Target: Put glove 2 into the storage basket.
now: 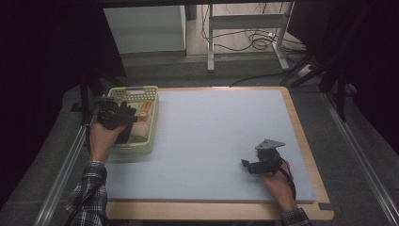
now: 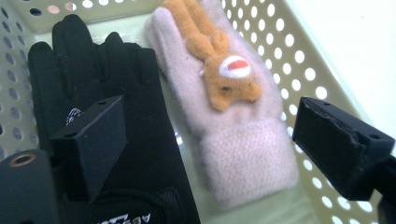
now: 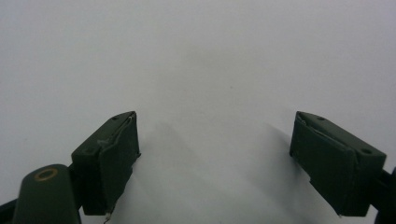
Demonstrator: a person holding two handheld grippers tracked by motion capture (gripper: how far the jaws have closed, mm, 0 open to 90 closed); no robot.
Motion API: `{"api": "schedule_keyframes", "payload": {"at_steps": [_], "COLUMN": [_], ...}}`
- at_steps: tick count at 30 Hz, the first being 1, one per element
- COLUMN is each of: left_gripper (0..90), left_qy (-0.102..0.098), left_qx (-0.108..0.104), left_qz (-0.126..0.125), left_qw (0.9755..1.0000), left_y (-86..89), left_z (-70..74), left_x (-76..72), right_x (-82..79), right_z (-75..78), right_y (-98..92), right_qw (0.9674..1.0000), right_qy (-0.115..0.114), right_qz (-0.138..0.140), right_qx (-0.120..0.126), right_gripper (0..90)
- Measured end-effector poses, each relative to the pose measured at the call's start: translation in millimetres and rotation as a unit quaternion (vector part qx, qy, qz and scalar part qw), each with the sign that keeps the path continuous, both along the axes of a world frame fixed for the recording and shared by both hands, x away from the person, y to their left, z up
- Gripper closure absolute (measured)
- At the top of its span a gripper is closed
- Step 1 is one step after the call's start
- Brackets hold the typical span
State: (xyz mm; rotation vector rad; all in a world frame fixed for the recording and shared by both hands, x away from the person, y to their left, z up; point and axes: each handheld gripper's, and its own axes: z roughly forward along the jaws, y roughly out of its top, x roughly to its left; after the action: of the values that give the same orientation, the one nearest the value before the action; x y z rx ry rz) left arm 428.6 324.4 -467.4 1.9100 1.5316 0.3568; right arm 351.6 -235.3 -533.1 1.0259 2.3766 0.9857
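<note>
Hovering over a pale yellow-green perforated basket (image 2: 299, 60), the left gripper (image 2: 210, 140) has its two black jaws spread wide, with nothing pinched between them. In the left gripper view, two gloves lie side by side on the basket floor, touching along their inner edges. The black glove (image 2: 116, 93) lies on the left of that view, fingers pointing away from the camera, partly behind the left jaw. Small white print shows on the back of the hand near the jaw, and more white lettering on the cuff at the bottom edge of the view, but it is cut off and upside down, so neither can be read. The pink knitted glove (image 2: 233, 135) lies between the jaws in that view, below them, and no pad presses on it. It carries an orange plush animal figure (image 2: 219, 70) with a white patch and a red mark on its face, and ends in a thick ribbed cuff nearest the camera.

In the high view the basket (image 1: 151, 117) sits at the left edge of the pale blue-grey mat (image 1: 211, 141), with the left gripper (image 1: 117, 115) above it.

The right gripper (image 1: 254, 165) rests well apart, near the mat's right edge, its grey three-cornered plate on top. In the right gripper view its jaws stand wide apart over bare mat (image 3: 210, 70), holding nothing.
</note>
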Motion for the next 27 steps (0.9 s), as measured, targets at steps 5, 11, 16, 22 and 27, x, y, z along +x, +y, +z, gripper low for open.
{"api": "schedule_keyframes", "payload": {"at_steps": [5, 11, 16, 22, 27], "left_gripper": [7.2, 3.5, 2.1, 1.1, 1.1], "left_qy": [-0.008, -0.021, -0.037, -0.051, -0.066], "left_qx": [-0.009, -0.004, -0.009, -0.006, -0.005], "left_qz": [-0.006, -0.022, -0.031, -0.05, -0.067], "left_qw": [0.9999, 0.9995, 0.9988, 0.9975, 0.9956], "left_y": [3.1, 3.0, 0.9, -6.4, -16.6], "left_z": [0.5, 2.3, 6.3, 12.2, 18.4], "left_x": [-8.5, -18.7, -27.3, -36.5, -44.8], "right_x": [0.0, 0.1, 0.0, 0.0, 0.0], "right_z": [0.2, 0.3, 0.3, 0.3, 0.3], "right_y": [-0.1, -0.1, -0.1, 0.0, 0.0], "right_qw": [1.0, 1.0, 1.0, 1.0, 1.0], "right_qy": [0.0, 0.0, 0.0, 0.0, 0.0], "right_qz": [0.0, 0.0, 0.0, 0.0, 0.0], "right_qx": [-0.001, -0.001, -0.002, -0.002, -0.002], "right_gripper": [15.2, 15.2, 15.1, 15.1, 15.0]}}
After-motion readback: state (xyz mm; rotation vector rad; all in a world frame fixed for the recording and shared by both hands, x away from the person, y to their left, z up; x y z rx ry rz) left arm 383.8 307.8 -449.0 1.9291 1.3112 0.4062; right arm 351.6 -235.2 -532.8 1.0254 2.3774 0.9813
